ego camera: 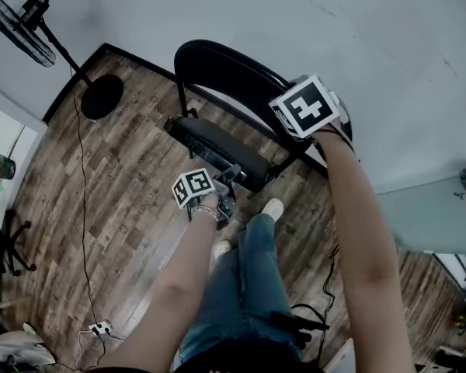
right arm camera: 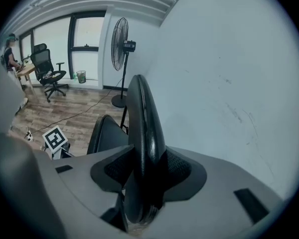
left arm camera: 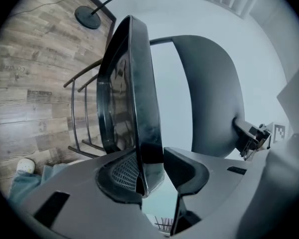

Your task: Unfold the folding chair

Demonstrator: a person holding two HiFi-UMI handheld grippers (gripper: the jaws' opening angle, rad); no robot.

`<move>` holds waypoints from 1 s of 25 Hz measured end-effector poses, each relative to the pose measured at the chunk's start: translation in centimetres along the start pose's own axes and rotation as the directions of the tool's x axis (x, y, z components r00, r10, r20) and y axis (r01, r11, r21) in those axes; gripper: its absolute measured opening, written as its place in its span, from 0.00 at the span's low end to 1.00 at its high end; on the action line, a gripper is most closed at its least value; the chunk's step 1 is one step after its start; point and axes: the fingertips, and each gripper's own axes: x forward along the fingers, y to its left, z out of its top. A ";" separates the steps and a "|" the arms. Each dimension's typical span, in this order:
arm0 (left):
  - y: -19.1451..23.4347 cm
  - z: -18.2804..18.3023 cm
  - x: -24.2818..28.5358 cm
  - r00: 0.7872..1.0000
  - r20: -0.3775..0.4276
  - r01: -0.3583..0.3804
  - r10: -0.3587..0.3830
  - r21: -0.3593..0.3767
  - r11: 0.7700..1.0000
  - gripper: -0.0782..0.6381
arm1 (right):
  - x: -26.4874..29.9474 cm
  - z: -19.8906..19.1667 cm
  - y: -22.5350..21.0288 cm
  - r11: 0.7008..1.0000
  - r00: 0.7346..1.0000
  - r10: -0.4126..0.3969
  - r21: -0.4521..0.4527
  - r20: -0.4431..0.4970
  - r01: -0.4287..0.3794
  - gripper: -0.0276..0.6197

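A black folding chair stands by the white wall, its curved backrest [ego camera: 217, 64] upright and its padded seat [ego camera: 217, 148] tilted toward me. My right gripper [right arm camera: 147, 176] is shut on the top rim of the backrest [right arm camera: 144, 128], pads pressed to both sides; its marker cube [ego camera: 304, 106] shows in the head view. My left gripper [left arm camera: 152, 172] is shut on the seat's front edge [left arm camera: 134, 108], which runs between its pads, below its marker cube [ego camera: 193, 186]. The thin metal legs [left arm camera: 82, 113] show under the seat.
A standing fan [ego camera: 19, 26] with a round base [ego camera: 101, 97] stands at the left by the wall, its cable [ego camera: 81, 208] running over the wood floor to a power strip [ego camera: 101, 329]. My jeans [ego camera: 241, 286] and shoe [ego camera: 272, 208] are right behind the chair. An office chair [right arm camera: 47, 73] is far off.
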 end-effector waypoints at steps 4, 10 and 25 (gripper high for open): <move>3.6 -1.2 -2.2 0.995 -0.023 -0.100 0.100 0.003 0.995 0.33 | 1.1 -0.7 -0.1 1.000 1.000 0.008 0.021 -0.022 -0.007 0.32; 6.8 -2.0 -3.7 0.989 -0.025 -0.150 0.149 -0.039 0.988 0.53 | 2.7 -1.5 -0.8 0.999 0.998 0.031 0.042 -0.054 -0.029 0.32; 15.0 -3.2 -6.3 0.954 -0.011 -0.299 0.300 -0.110 0.948 0.58 | 6.3 -3.1 -1.4 0.998 0.994 -0.050 0.034 -0.097 0.053 0.41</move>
